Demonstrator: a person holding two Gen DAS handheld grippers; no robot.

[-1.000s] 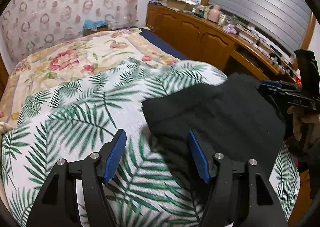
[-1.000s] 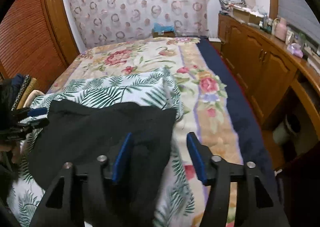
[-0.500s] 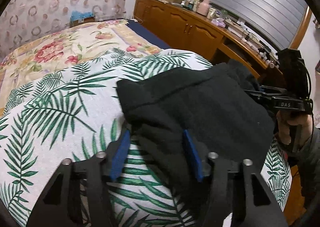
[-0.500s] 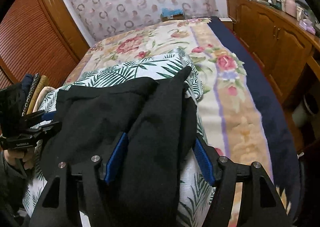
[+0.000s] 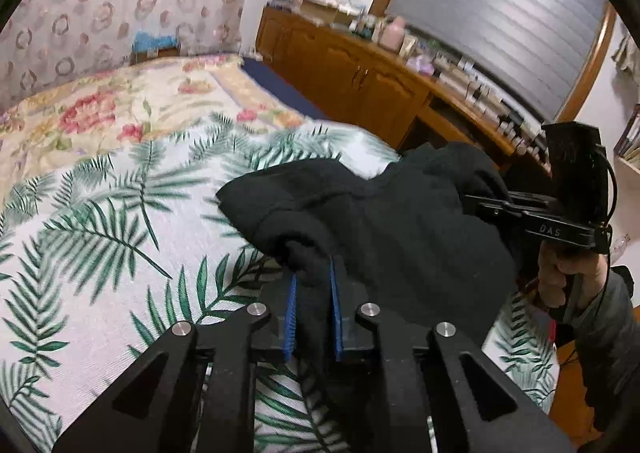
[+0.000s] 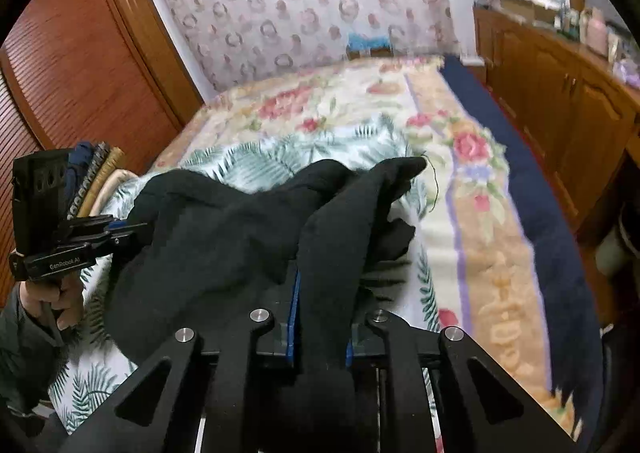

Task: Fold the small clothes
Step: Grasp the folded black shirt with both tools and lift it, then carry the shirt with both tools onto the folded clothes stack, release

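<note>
A small black garment lies bunched on a palm-leaf cloth spread over the bed. My left gripper is closing, its blue pads pinching a thick fold at the garment's near left corner. In the right wrist view the same black garment is lifted into ridges, and my right gripper is closing with its blue pads pressed on a fold at the near right edge. Each gripper shows in the other's view: the right gripper at the right and the left gripper at the left, both biting the cloth.
A floral bedspread covers the far bed. A wooden cabinet with cluttered bottles runs along the right side. Stacked folded clothes sit at the bed's left edge by a wooden wardrobe. A person's hand holds the right gripper.
Both grippers went from wide open around the flat garment to pinched on its near corners. The cloth has been gathered and lifted into folds.
</note>
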